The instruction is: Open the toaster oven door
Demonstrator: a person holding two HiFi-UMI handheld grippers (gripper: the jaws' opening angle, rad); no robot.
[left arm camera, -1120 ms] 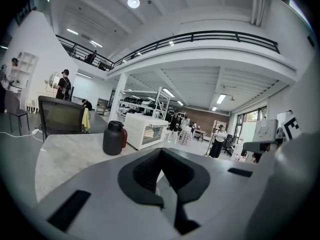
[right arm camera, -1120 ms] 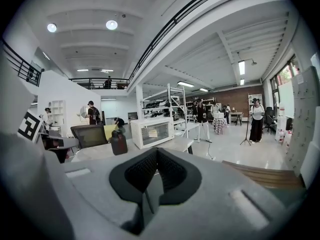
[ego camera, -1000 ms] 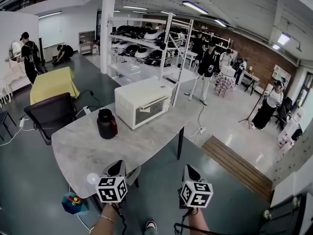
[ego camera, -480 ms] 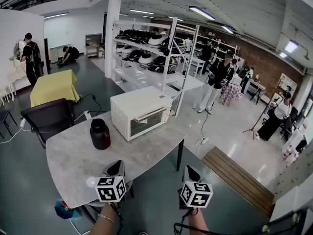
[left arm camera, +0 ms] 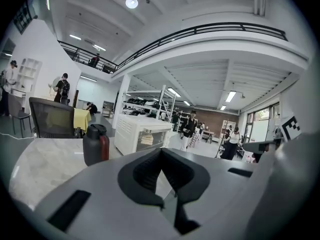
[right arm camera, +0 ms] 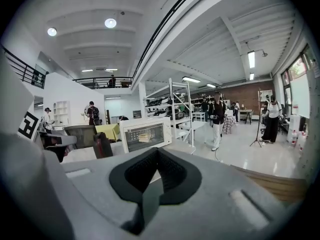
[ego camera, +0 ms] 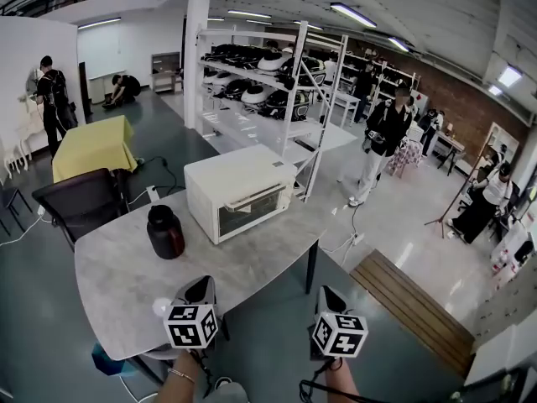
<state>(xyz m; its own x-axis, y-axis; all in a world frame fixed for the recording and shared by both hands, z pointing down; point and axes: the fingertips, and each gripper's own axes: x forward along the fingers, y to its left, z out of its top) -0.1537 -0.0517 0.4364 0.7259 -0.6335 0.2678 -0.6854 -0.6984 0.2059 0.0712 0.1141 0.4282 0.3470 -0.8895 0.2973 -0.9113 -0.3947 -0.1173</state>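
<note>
Two empty grippers, the left gripper (ego camera: 200, 287) and the right gripper (ego camera: 327, 296), hover with jaws closed by the near edge of the table (ego camera: 126, 284), well apart from the dark jug (ego camera: 165, 232) and, right of it, the shut toaster oven (ego camera: 239, 193).

left gripper (ego camera: 200, 290): grey shell, black jaws, marker cube (ego camera: 190, 325) | right gripper (ego camera: 328, 297): same | bracelet (ego camera: 179, 375), left wrist
</note>
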